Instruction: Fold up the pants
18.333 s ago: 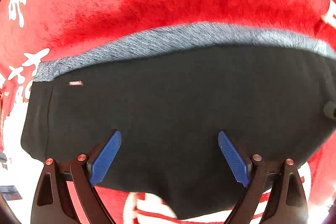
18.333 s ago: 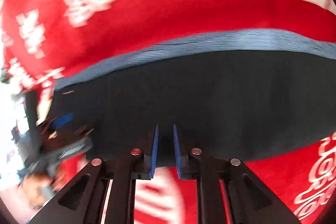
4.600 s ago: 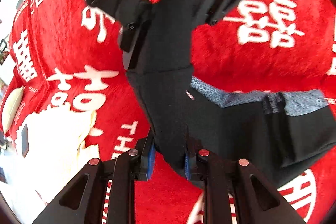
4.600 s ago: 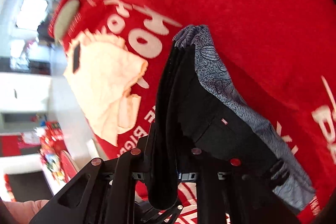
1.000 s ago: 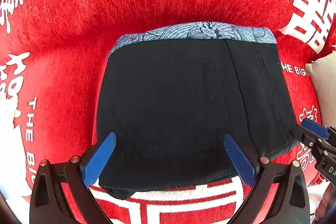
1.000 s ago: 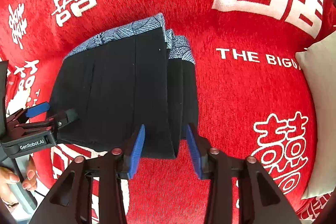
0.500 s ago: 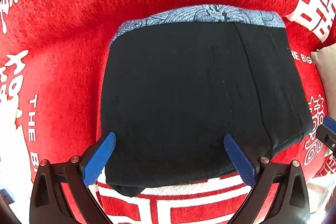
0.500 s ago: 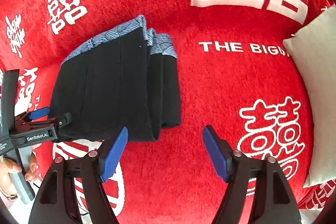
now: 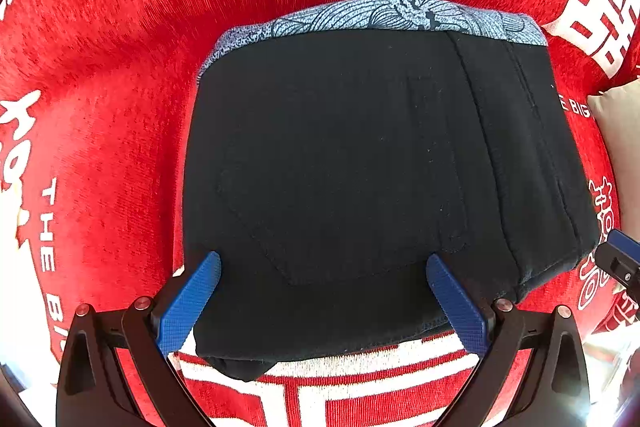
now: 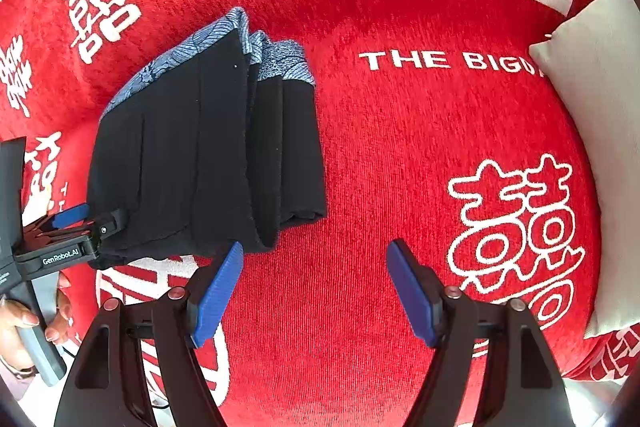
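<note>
The black pants (image 9: pixel 360 179) lie folded in a compact stack on the red cloth, with a blue patterned waistband (image 9: pixel 384 17) along the far edge. They also show in the right wrist view (image 10: pixel 208 155), layers visible at the right side. My left gripper (image 9: pixel 322 267) is open, its blue fingers spread over the stack's near edge, holding nothing. My right gripper (image 10: pixel 316 259) is open and empty over bare red cloth, to the right of the stack's near corner. The left gripper (image 10: pixel 76 223) shows at the stack's left.
A red cloth (image 10: pixel 400 147) with white characters covers the surface. A pale cushion (image 10: pixel 600 131) lies at the right edge; it also shows in the left wrist view (image 9: pixel 618 115). The right gripper's tip (image 9: pixel 620 255) shows at the far right of the left view.
My right gripper has opened, let go of the stack's corner and drawn back to the right. My left gripper stayed open and moved slightly closer over the stack.
</note>
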{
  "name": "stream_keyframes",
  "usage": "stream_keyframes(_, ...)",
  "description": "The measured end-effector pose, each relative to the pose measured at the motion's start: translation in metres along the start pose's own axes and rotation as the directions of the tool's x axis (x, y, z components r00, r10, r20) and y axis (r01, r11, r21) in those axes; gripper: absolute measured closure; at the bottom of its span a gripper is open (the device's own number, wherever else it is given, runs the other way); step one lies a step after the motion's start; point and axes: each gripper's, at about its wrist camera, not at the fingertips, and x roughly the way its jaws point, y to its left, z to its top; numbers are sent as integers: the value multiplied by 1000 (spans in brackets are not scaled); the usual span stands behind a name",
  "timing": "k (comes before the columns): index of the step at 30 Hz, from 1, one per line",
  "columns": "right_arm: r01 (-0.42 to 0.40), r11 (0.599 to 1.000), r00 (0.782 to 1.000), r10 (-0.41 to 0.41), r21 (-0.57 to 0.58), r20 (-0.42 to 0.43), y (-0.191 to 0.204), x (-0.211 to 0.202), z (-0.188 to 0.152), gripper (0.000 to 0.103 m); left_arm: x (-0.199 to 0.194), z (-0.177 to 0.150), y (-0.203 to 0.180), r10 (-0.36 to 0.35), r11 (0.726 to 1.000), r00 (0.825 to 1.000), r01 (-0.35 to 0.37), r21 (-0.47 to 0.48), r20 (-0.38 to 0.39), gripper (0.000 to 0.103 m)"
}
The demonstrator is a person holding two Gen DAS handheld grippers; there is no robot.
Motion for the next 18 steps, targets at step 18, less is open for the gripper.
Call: stream_keyframes(18,4,1000,999,-3,9,-35,-8,7,8,23,-15,-3,30,-41,998,999,43,-45,33,0)
